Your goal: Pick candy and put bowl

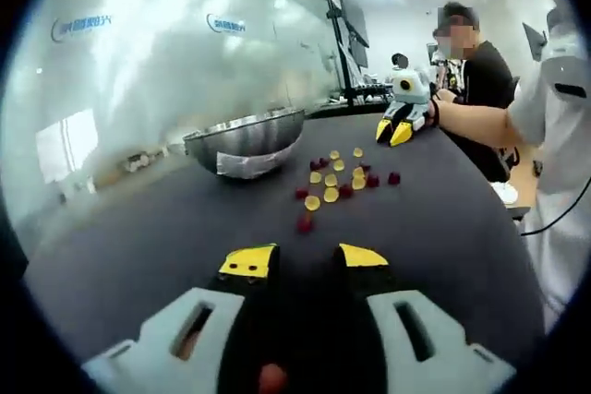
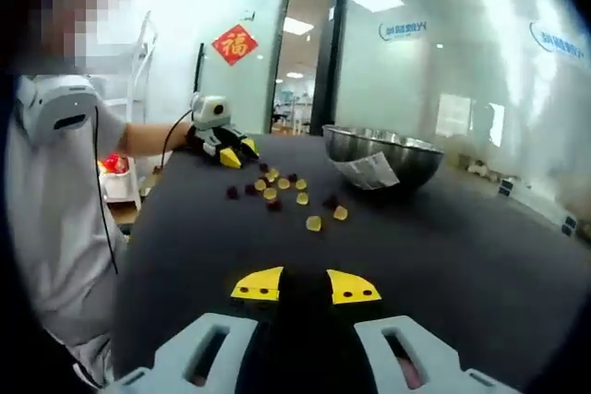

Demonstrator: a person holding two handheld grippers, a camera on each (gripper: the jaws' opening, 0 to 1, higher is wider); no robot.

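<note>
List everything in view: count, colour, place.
bowl: one, steel, with a white label, on the table beyond the candy
candy: a loose scatter, yellow and dark red, mid-table beside the bowl
table: one, dark
glass wall: frosted, with blue logos, behind the bowl
red sign: one, on the far wall
left claw: yellow tips, open, empty
right claw: yellow tips, open, empty

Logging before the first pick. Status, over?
Left tongs and right tongs open, empty. Candies scattered on the table beside the steel bowl. Path clear.
</note>
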